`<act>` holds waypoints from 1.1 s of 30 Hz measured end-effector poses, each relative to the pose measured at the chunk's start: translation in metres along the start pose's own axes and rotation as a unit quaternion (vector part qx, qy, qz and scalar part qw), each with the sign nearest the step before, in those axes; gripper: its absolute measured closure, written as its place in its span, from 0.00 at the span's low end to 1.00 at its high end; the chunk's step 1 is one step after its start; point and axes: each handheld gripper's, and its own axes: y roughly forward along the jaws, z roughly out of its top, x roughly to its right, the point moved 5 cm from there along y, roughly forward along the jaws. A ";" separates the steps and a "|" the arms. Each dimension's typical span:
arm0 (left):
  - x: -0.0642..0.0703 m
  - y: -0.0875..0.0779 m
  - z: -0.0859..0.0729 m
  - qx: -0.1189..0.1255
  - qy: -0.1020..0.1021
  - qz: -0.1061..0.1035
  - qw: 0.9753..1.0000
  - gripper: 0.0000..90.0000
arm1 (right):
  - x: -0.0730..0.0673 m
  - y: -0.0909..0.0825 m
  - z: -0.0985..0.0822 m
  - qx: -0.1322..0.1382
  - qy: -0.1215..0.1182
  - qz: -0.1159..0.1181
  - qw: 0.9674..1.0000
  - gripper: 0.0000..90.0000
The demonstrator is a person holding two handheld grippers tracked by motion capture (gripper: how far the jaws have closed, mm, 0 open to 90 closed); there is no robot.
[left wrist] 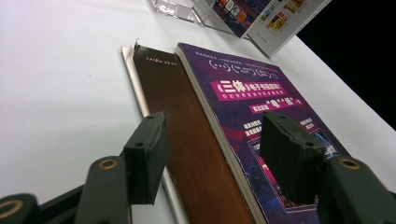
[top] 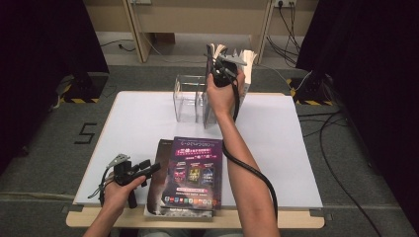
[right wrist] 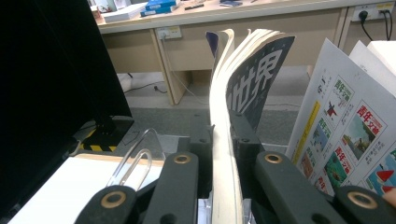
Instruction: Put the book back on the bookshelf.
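- Nearest the person, the left gripper (top: 148, 169) lay low by the front left edge of the white table (top: 128, 123), its jaws standing wide apart with nothing gripped between them.
- In the left gripper view its pads (left wrist: 148, 154) hovered over a brown book (left wrist: 187, 154), with a purple-covered book (left wrist: 261, 116) stacked on top of the brown one and shifted to one side.
- In the high view that stack (top: 190, 177) lay flat at the front edge of the table, just beside the left gripper.
- Farther back, the right gripper (top: 223, 69) was raised over a clear acrylic book stand (top: 190, 98) near the far edge of the table.
- Its jaws were clamped narrow on a soft-cover magazine (right wrist: 224, 140), held upright by its edge, the pages fanning open at the top.
- Just beside it stood another magazine (right wrist: 345, 140) with colourful picture panels on its white cover, upright at the stand.
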 end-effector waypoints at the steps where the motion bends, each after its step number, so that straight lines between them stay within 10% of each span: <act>1: 0.000 0.000 0.000 0.000 0.000 0.000 1.000 0.46 | 0.001 0.001 0.000 0.000 0.001 -0.001 1.000 0.92; 33: 0.002 0.001 -0.001 -0.002 0.001 -0.001 1.000 0.46 | 0.007 -0.002 -0.010 -0.018 -0.006 -0.039 0.999 0.88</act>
